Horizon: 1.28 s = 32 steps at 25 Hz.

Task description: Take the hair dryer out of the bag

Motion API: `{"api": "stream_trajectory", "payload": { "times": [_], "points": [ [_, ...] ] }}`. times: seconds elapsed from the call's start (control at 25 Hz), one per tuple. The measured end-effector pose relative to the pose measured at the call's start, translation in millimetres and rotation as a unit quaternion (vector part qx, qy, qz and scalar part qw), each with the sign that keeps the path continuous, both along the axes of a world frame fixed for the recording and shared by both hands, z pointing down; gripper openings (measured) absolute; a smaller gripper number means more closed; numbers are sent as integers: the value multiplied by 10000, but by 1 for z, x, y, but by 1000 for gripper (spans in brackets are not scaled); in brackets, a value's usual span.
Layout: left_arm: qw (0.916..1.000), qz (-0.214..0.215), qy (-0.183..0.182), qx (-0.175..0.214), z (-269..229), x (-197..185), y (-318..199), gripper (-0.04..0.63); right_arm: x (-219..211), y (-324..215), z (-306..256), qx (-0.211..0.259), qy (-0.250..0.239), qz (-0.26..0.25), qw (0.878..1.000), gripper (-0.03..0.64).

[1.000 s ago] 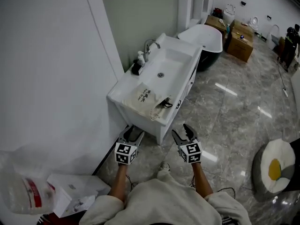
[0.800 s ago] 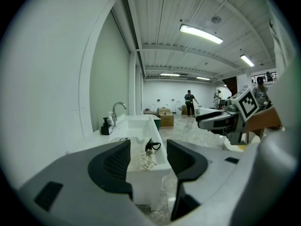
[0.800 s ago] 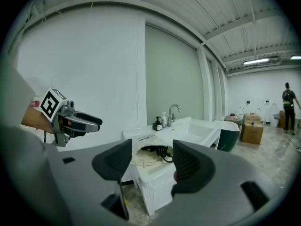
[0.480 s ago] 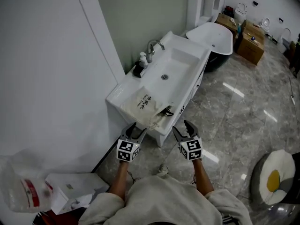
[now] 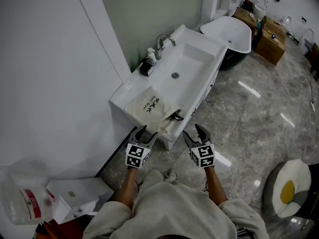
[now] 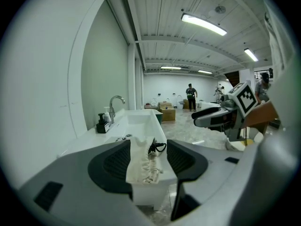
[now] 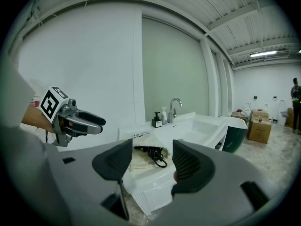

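A cream cloth bag (image 5: 149, 108) with dark print lies on the near end of the white vanity (image 5: 199, 59), its gathered mouth at the front corner. A black cord (image 5: 177, 116) of the hair dryer pokes out of that mouth; the dryer itself is hidden inside. My left gripper (image 5: 141, 132) hangs open just short of the vanity's near edge, with the bag (image 6: 145, 163) beyond its jaws. My right gripper (image 5: 196, 133) is open too, level with the left one, and the coiled cord (image 7: 153, 155) lies past its jaws. Neither gripper touches anything.
A chrome tap (image 5: 162, 41) and a dark soap dispenser (image 5: 145, 67) stand at the basin's wall side. A white partition (image 5: 60, 73) runs along the left. A freestanding tub (image 5: 232, 31) and cardboard boxes (image 5: 271, 39) are beyond; white boxes (image 5: 75, 195) lie on the marble floor at left.
Both grippers have moved forward toward the near end of the vanity and now sit close to its edge. Their jaws look the same.
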<state>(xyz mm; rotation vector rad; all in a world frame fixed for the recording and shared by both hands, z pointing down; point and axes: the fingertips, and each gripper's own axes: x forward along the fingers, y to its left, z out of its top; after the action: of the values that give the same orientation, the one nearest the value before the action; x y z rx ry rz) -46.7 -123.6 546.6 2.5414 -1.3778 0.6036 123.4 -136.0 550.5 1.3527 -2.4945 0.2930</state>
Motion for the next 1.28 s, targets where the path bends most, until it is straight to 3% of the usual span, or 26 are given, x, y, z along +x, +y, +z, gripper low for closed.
{"api": "stream_trajectory", "payload": {
  "times": [0.72,1.28],
  "points": [
    [9985,344,251,-352,39,4,-78,225,-8,-73,22,-263,249,220,9991,261],
    [9953,618,497,-552,53,-26,-153,227,-39,-139,27,-452,523,509,9963,261]
  ]
}}
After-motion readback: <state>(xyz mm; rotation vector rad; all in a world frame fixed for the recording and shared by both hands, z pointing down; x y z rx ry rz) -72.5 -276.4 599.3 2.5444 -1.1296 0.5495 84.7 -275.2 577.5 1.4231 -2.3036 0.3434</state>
